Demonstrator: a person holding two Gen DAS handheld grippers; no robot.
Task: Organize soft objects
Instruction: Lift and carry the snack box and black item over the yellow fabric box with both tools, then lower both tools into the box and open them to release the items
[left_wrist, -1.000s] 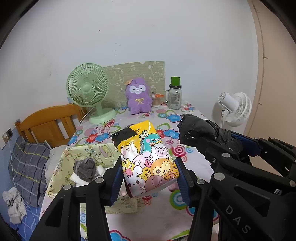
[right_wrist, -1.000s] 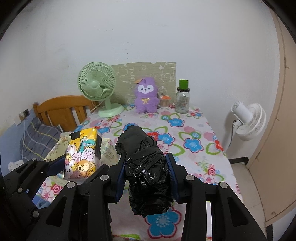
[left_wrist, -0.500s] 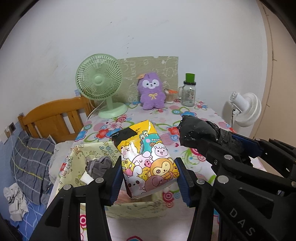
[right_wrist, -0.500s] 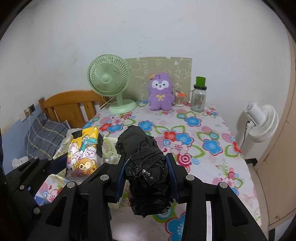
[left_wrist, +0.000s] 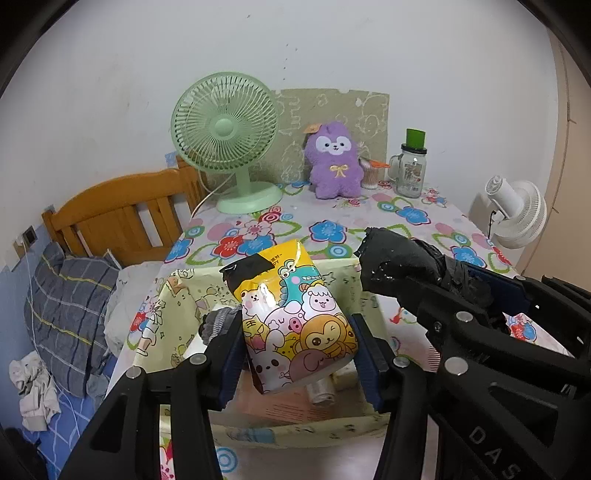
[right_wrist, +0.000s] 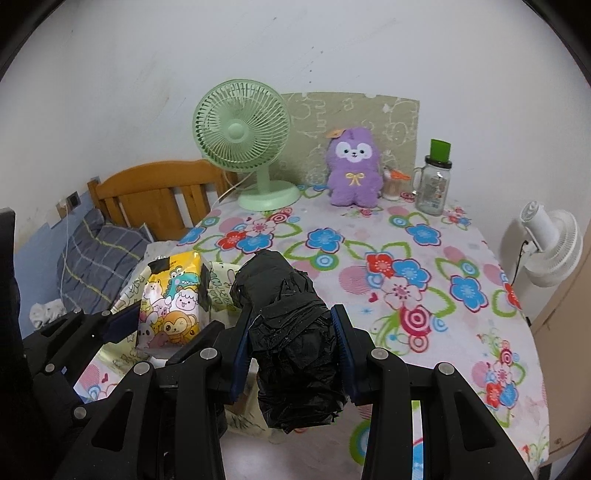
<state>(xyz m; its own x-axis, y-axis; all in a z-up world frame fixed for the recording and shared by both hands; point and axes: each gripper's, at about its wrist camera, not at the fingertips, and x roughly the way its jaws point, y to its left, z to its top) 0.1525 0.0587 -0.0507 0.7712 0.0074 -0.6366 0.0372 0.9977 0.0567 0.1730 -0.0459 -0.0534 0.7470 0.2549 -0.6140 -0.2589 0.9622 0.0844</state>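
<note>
My left gripper (left_wrist: 297, 345) is shut on a yellow cartoon-print tissue pack (left_wrist: 291, 317) and holds it above an open pale-yellow storage box (left_wrist: 177, 302) at the table's near left. A grey cloth (left_wrist: 218, 323) lies in the box. My right gripper (right_wrist: 293, 343) is shut on a black plastic-wrapped bundle (right_wrist: 288, 332), held just right of the box. The bundle also shows in the left wrist view (left_wrist: 402, 262), and the tissue pack in the right wrist view (right_wrist: 171, 302).
On the floral tablecloth (right_wrist: 406, 266) at the back stand a green desk fan (left_wrist: 229, 147), a purple plush toy (left_wrist: 334, 158) and a glass jar with a green lid (left_wrist: 412, 170). A wooden headboard (left_wrist: 118, 218) and bedding are left; a white fan (left_wrist: 513, 214) is right.
Both grippers have moved forward with their loads. The tissue pack now hangs over the open box, and the fan and plush look nearer.
</note>
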